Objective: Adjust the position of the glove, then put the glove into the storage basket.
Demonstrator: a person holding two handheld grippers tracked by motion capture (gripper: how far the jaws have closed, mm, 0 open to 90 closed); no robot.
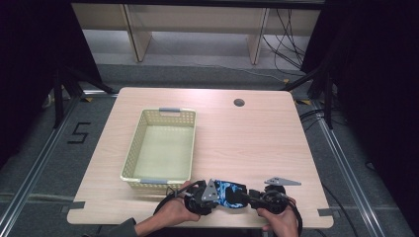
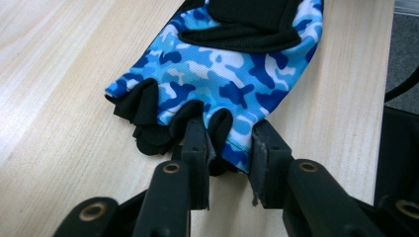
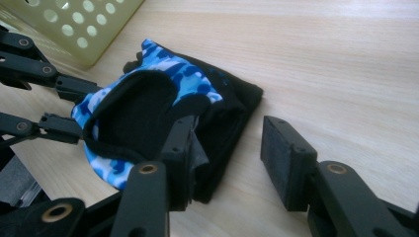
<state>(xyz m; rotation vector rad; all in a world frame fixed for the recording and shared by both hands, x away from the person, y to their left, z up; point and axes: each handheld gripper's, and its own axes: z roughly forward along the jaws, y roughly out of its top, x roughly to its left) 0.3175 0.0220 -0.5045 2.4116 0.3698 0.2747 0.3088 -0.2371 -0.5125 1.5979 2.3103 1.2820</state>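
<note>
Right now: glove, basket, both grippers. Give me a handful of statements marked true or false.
1. The glove lies inside the basket. False: it lies on the table, in front of the basket.
2. The glove is blue camouflage with black parts. True.
3. The left gripper has the glove's finger end between its jaws. True.
4. The right gripper is clamped shut on the glove. False: one jaw sits at the cuff, the other stands apart over bare wood.
5. The basket holds several items. False: nothing visible in it.
</note>
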